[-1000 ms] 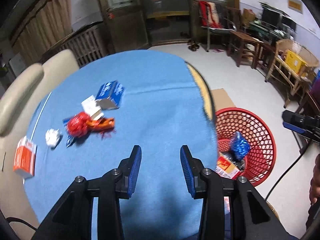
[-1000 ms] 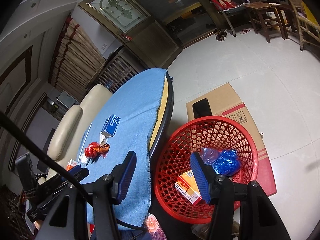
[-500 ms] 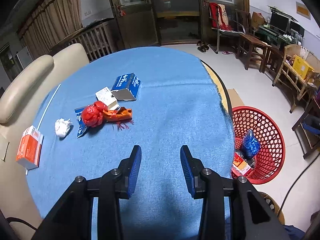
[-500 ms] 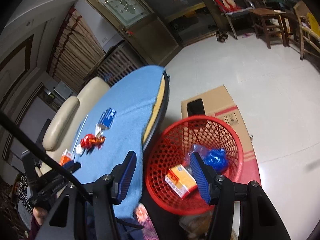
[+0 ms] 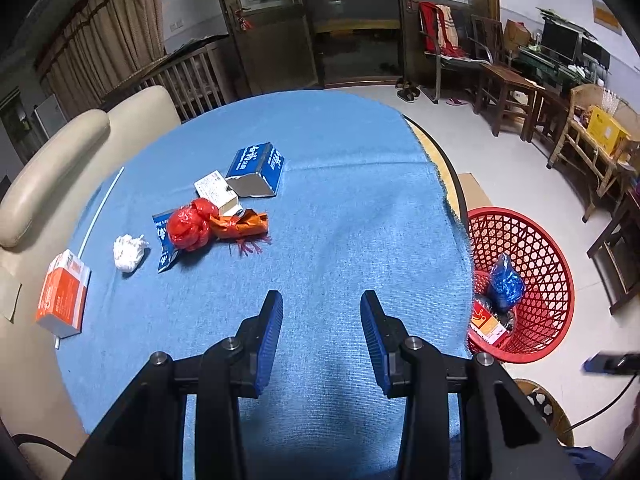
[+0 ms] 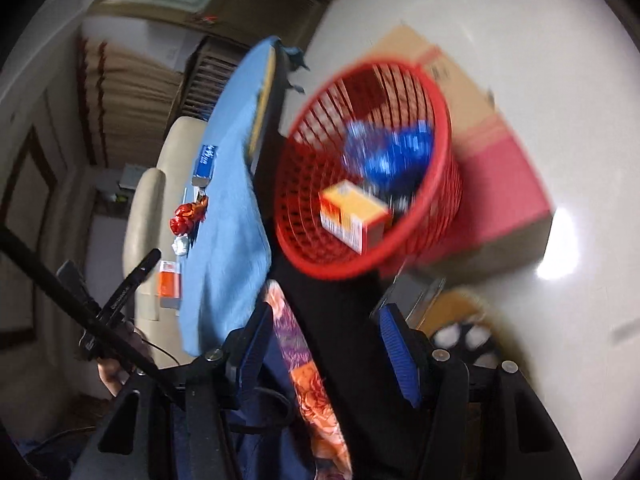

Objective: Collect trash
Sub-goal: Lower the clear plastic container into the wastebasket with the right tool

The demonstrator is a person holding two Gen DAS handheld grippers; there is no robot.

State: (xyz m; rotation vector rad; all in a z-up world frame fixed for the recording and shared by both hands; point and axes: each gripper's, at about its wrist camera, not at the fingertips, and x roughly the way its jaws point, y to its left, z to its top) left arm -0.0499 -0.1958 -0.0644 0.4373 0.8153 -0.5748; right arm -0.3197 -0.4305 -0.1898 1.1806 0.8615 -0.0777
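Trash lies on the blue tablecloth [image 5: 340, 208]: a blue carton [image 5: 256, 168], a small white box [image 5: 216, 191], a red crumpled bag [image 5: 191, 224], an orange wrapper [image 5: 240, 226], a white paper ball [image 5: 127, 252] and an orange box [image 5: 62, 294] at the left edge. My left gripper [image 5: 321, 316] hovers open and empty over the near cloth. The red mesh basket [image 5: 548, 264] stands on the floor to the right and holds a blue bag [image 5: 505, 282] and an orange box [image 6: 354, 216]. My right gripper [image 6: 324, 346] is open and empty, low beside the basket [image 6: 360, 256].
A cream sofa [image 5: 60, 148] runs along the table's left side. A cardboard box [image 6: 472, 92] lies on the tiled floor behind the basket. Wooden chairs and tables [image 5: 508, 96] line the far right wall. A person's patterned clothing [image 6: 304, 380] shows between the right fingers.
My right gripper has dropped and rolled, so the basket now fills its blurred view from close by. The left gripper has barely moved and its view has steadied.
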